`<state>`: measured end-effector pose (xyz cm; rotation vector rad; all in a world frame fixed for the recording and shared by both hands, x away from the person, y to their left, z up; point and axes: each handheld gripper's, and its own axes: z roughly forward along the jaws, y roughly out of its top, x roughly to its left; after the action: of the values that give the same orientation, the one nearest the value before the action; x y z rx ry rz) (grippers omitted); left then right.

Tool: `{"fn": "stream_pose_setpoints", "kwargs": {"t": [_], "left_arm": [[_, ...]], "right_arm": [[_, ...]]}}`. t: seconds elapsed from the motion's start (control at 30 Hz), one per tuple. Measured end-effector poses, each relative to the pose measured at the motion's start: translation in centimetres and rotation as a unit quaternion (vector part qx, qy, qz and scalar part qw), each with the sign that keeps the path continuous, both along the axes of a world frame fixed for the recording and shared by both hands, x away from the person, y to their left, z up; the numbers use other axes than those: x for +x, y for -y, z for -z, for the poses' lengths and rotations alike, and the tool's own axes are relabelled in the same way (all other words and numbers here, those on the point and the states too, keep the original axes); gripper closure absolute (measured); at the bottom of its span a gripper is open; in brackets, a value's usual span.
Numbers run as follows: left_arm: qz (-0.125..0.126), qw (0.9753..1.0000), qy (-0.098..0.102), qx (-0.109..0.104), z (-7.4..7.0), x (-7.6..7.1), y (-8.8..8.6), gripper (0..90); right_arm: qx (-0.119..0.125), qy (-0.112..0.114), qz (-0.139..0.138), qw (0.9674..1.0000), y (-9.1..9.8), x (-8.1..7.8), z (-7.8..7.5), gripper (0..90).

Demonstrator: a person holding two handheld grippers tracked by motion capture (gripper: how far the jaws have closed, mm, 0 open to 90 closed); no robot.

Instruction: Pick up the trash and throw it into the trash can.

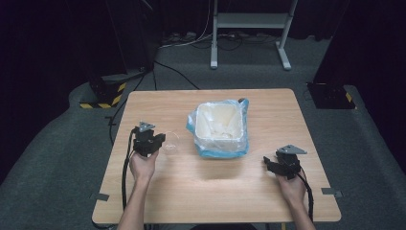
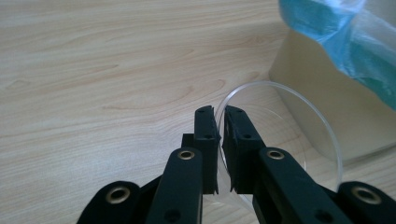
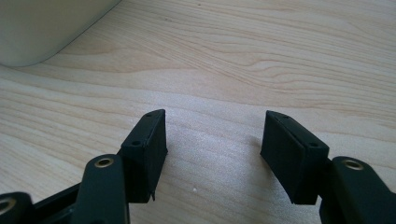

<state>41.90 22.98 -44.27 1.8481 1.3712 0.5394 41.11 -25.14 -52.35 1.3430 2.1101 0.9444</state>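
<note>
Two forearms come in at the bottom of the high view, each hand gripping a set of tongs over the wooden tabletop point(image 1: 215, 191); the left tongs point(image 1: 160, 139) sit at the tabletop's left side, just beside a small bin, and the right tongs point(image 1: 268, 163) sit toward the right front, well apart from it; a black cable trails back along each forearm.

Seen along the left tongs point(image 2: 220, 116), the two black jaws are pressed nearly together on the rim of a clear round plastic lid point(image 2: 299, 121), which they hold on edge; the lid's far arc stands just in front of the cream bin wall point(image 2: 327, 98); in the high view the lid point(image 1: 171, 143) shows as a faint clear disc between the tongs and the bin.

Seen along the right tongs point(image 3: 212, 128), the jaws are spread wide with bare wood between them, pinching nothing; a corner of the bin point(image 3: 42, 28) shows at upper left.

At the tabletop's middle stands the cream square bin point(image 1: 221, 125), lined with a blue plastic bag point(image 1: 242, 108) folded over its rim.
</note>
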Motion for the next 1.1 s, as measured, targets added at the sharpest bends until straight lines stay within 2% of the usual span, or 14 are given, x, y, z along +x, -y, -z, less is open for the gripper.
{"fn": "stream_pose_setpoints", "kwargs": {"t": [0.33,0.5,0.63,0.8,1.1], "left_arm": [[0.021,0.9995,0.013,-0.019,-2.4,-0.4,0.2,84.2],[0.030,0.9990,0.013,-0.032,-3.6,-0.5,0.2,84.5],[0.033,0.9976,0.018,-0.058,-4.8,-0.7,-0.1,84.6],[0.036,0.9962,0.027,-0.074,-6.7,-0.8,-0.3,84.7],[0.062,0.9938,0.041,-0.082,-9.7,-0.8,0.4,84.7]], "right_arm": [[0.000,0.000,0.000,1.0000,0.0,0.0,0.0,40.0],[0.000,0.000,0.000,1.0000,0.0,0.0,0.0,40.0],[0.000,0.000,0.000,1.0000,0.0,0.0,0.0,39.9],[0.000,0.000,0.000,1.0000,0.0,0.0,0.0,40.0],[0.000,0.000,0.000,1.0000,0.0,0.0,0.0,40.0]]}}
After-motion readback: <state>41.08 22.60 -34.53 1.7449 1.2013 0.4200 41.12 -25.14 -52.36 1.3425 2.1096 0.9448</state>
